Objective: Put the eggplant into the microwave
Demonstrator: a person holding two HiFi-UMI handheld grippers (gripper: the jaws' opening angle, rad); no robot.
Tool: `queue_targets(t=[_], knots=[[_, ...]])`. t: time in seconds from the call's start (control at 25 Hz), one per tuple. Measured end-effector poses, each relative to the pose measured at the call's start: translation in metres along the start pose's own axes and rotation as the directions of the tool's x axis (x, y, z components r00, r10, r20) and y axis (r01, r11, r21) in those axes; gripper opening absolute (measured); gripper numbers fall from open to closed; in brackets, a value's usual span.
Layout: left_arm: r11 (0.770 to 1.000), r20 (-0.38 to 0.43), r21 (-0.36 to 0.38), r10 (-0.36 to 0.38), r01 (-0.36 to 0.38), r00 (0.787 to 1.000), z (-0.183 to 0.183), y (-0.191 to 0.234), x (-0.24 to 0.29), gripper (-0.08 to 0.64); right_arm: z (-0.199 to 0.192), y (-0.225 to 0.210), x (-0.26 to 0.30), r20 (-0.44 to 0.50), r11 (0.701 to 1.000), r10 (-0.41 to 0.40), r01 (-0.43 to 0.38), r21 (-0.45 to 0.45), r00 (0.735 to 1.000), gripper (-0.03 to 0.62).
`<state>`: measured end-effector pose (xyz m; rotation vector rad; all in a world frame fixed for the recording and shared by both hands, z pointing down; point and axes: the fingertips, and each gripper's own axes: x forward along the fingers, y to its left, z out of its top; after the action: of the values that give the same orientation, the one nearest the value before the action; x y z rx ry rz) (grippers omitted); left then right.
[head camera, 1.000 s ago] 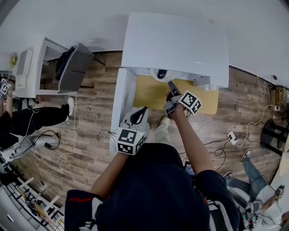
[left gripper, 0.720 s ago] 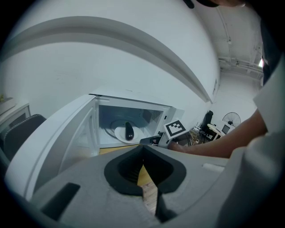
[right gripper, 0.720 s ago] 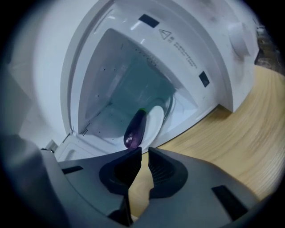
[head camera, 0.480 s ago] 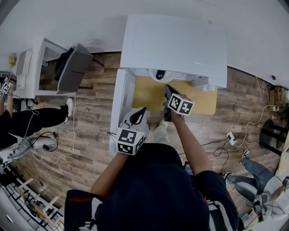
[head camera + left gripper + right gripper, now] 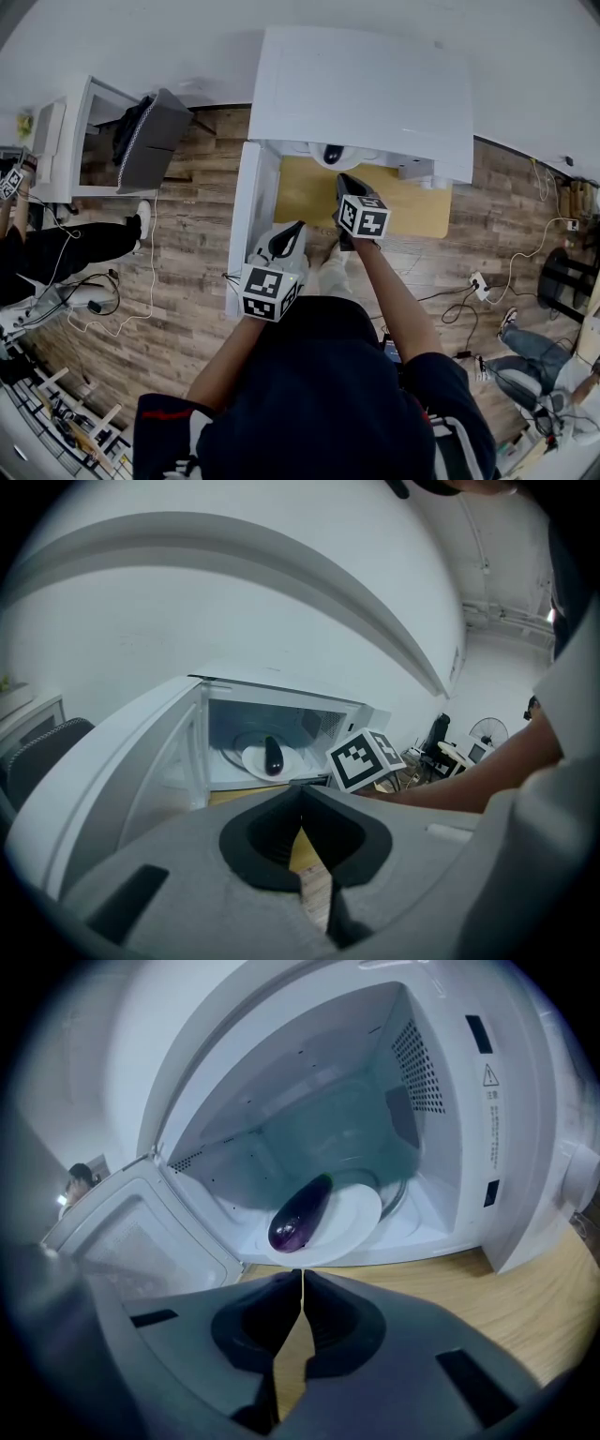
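Observation:
The dark purple eggplant (image 5: 300,1213) lies on a white plate (image 5: 354,1215) inside the open white microwave (image 5: 366,94); it also shows as eggplant (image 5: 273,755) and eggplant (image 5: 332,153). My right gripper (image 5: 302,1279) is shut and holds nothing, just outside the opening above the wooden table (image 5: 497,1288). From the head view the right gripper (image 5: 343,185) points at the cavity. My left gripper (image 5: 302,806) is shut and empty too, held back from the microwave; in the head view the left gripper (image 5: 292,232) sits beside the swung-open door (image 5: 246,225).
The microwave door (image 5: 141,1232) stands open to the left. A white desk (image 5: 66,141) with a grey chair (image 5: 150,141) is far left. Cables and a power strip (image 5: 481,281) lie on the wood floor. Other people are at the left and lower right edges.
My right gripper has shifted a little left and turned in front of the microwave opening. The left gripper and the eggplant have stayed put.

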<state>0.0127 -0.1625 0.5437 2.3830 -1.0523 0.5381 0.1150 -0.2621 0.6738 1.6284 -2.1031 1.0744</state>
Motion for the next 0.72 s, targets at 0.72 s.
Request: queue_targets(t=[0.72], knots=[[1.000, 0.001, -0.013, 0.007, -0.007, 1.000, -0.002, 0.007, -0.006, 0.014, 0.002, 0.007, 0.017, -0.022, 0.999, -0.017, 0.016, -0.038, 1.000, 0.015]])
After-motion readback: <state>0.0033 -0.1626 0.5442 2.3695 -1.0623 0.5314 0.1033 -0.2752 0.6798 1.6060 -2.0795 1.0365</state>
